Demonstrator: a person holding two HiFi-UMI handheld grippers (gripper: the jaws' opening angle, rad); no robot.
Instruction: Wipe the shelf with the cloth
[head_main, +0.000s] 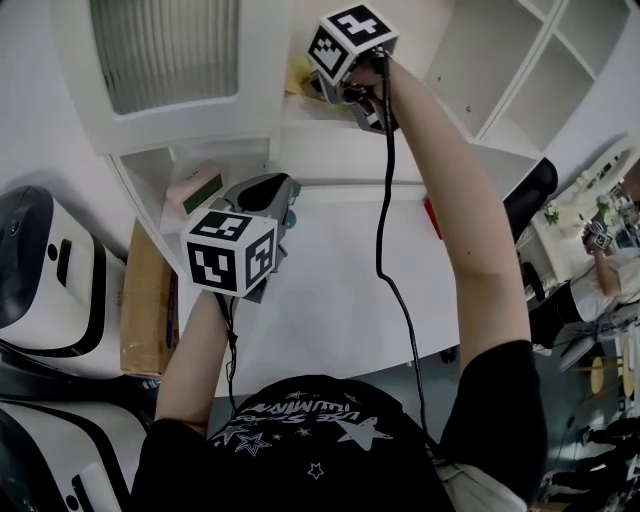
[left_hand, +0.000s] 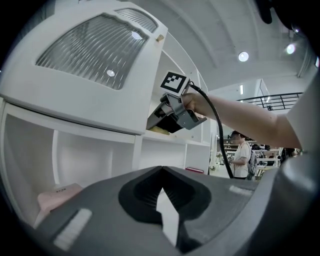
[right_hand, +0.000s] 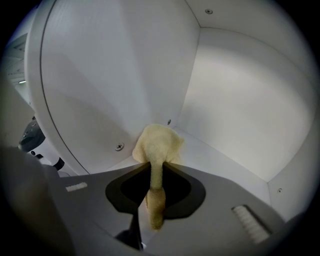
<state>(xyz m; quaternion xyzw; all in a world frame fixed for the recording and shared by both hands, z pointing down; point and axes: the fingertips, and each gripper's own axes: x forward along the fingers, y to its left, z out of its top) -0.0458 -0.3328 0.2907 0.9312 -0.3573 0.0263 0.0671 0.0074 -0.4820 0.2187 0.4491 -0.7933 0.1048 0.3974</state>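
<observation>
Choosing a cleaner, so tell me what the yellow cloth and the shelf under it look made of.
Cloth: soft nubby fabric, perhaps terry or microfibre; matte, bunched where the right gripper pinches it. Shelf: smooth white board, probably painted or laminated; even faint sheen, screw heads set in its walls.

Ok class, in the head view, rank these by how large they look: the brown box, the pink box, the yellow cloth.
1. brown box
2. pink box
3. cloth, of which only a small part shows
</observation>
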